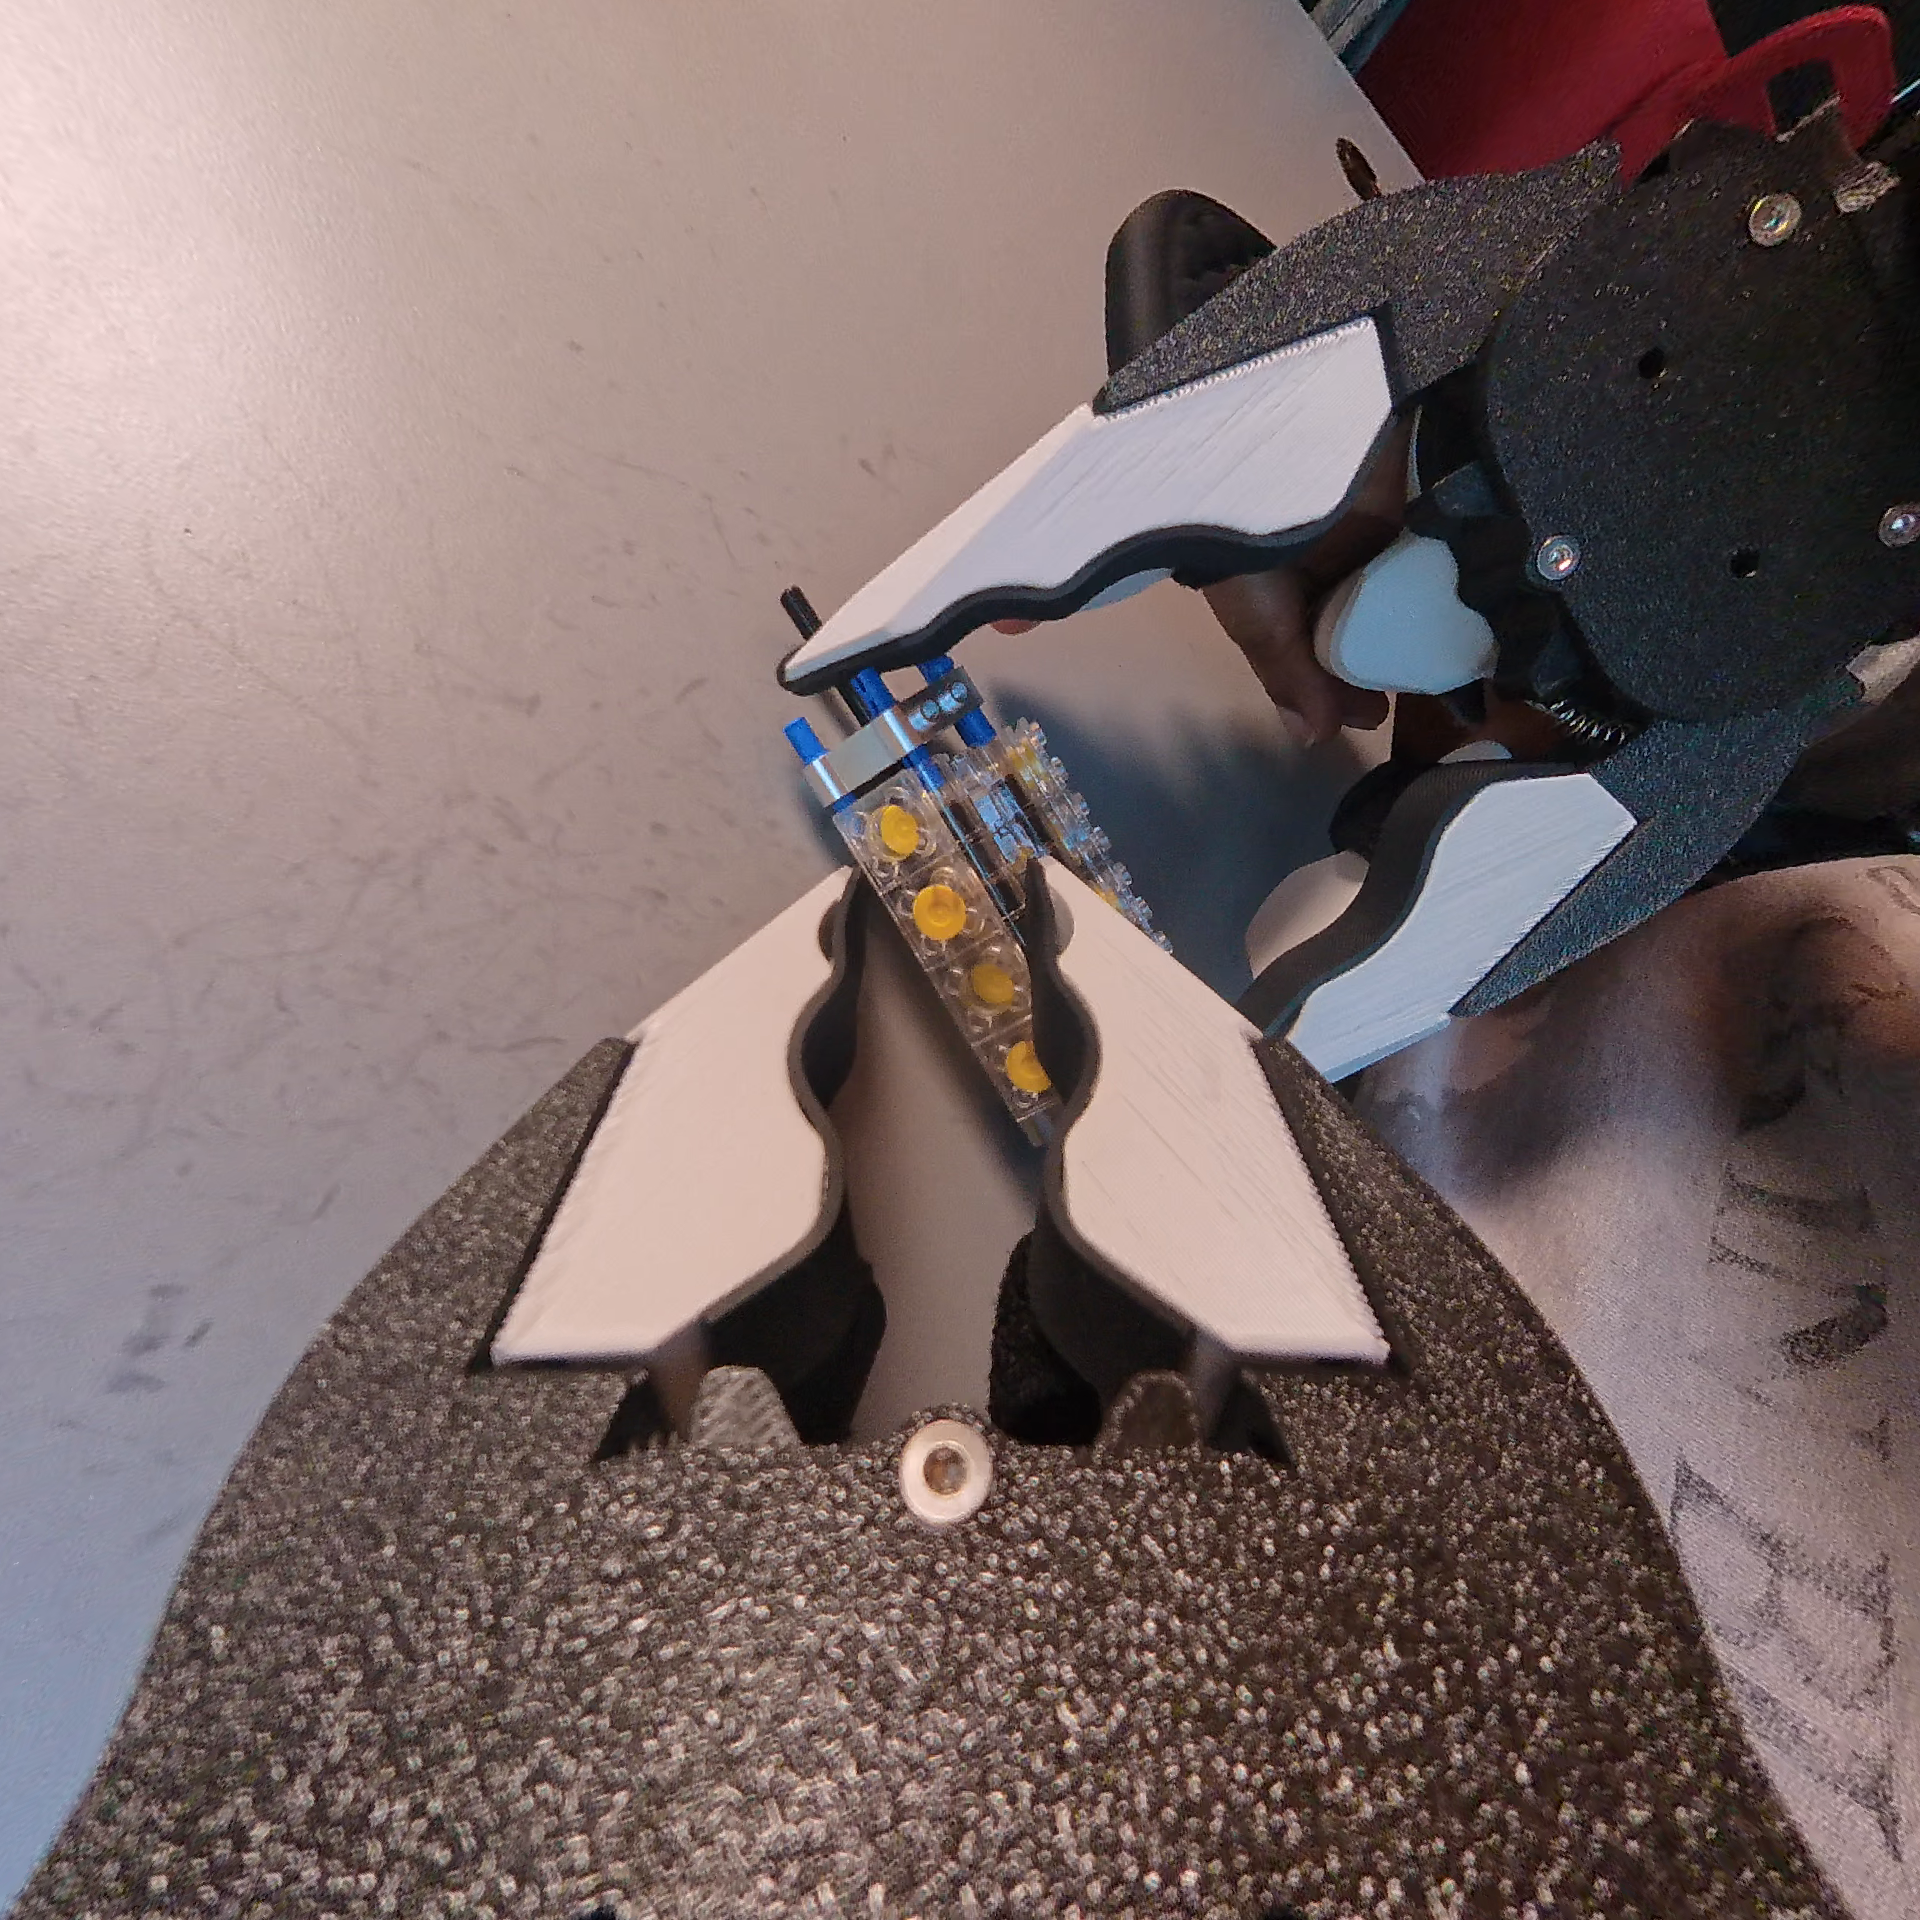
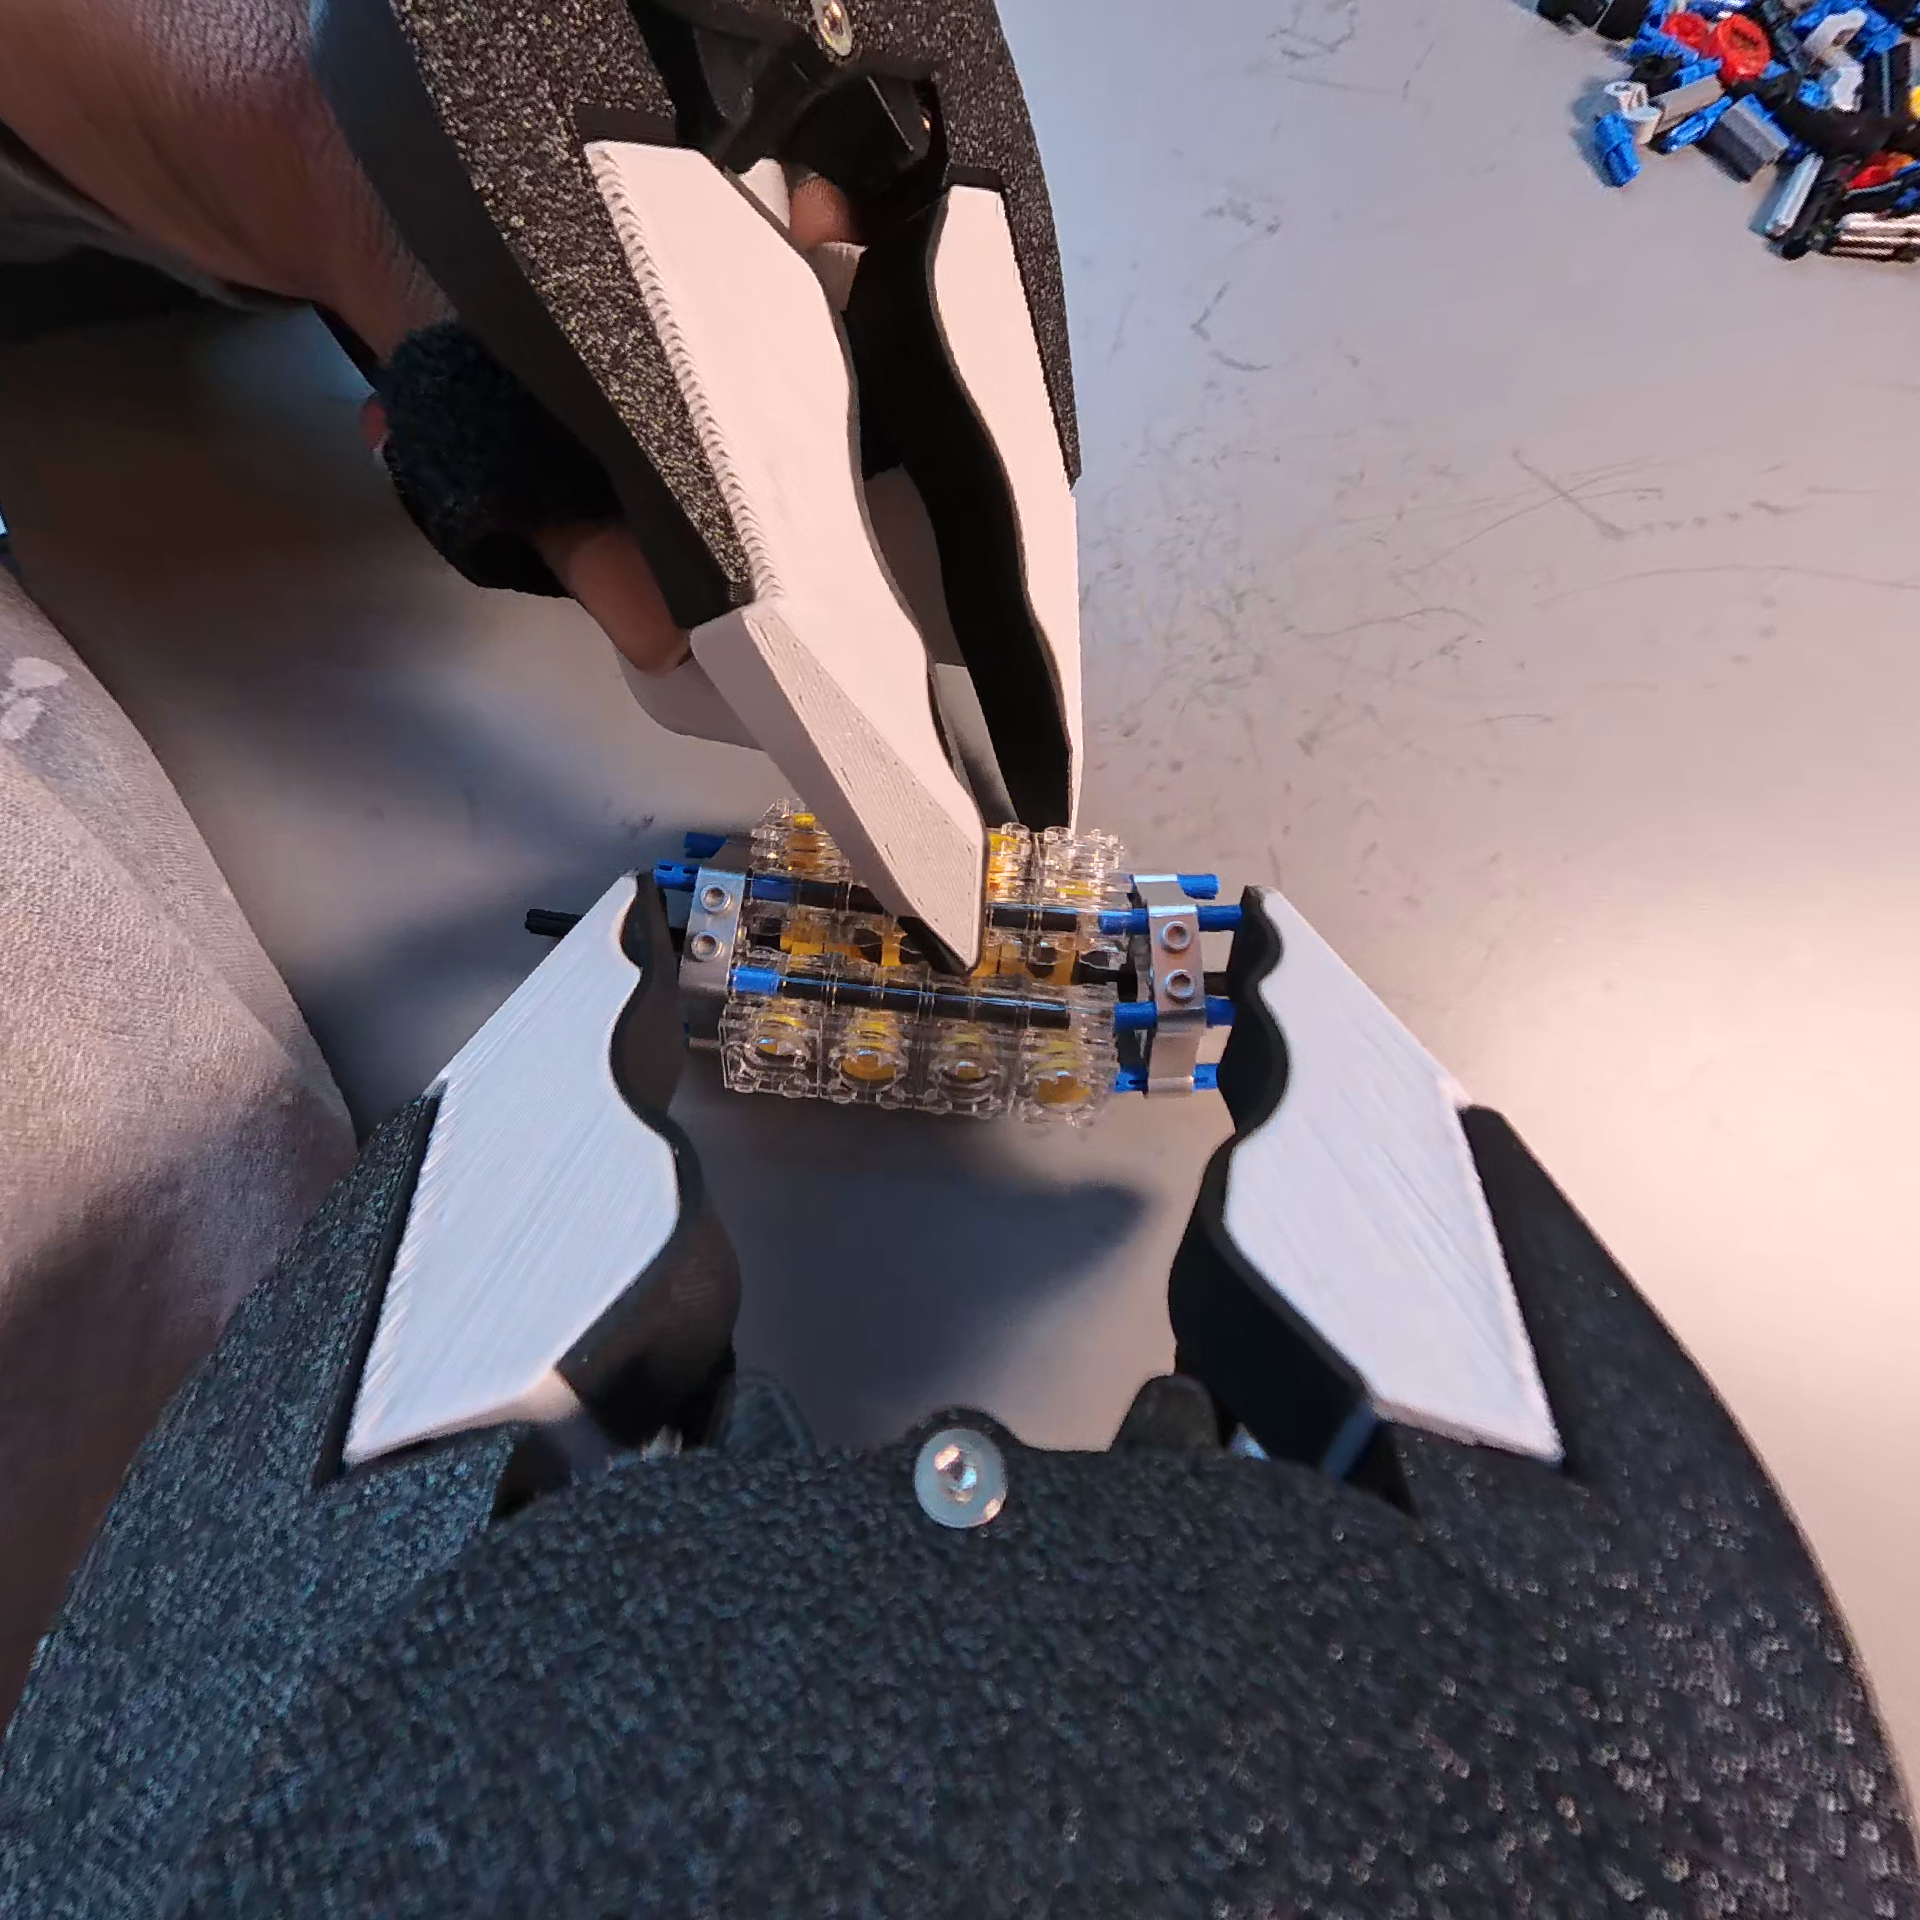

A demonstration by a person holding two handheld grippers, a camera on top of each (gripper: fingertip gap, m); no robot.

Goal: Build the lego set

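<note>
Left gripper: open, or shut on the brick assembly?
Shut on it. In the left wrist view the left gripper closes against the clear-and-yellow brick assembly; the right wrist view shows its tips pinching the assembly's middle.

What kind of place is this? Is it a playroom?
Probably a workbench or hobby table, not clearly a playroom: a scuffed grey tabletop, a heap of loose building-toy parts, and a clear brick assembly with yellow pieces between two tools.

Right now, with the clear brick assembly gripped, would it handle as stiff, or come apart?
The clear brick assembly probably handles stiff: black axles and grey end plates tie its rows. It is likely light, being small plastic. The left gripper pinches its middle; the right gripper brackets its ends.
</note>
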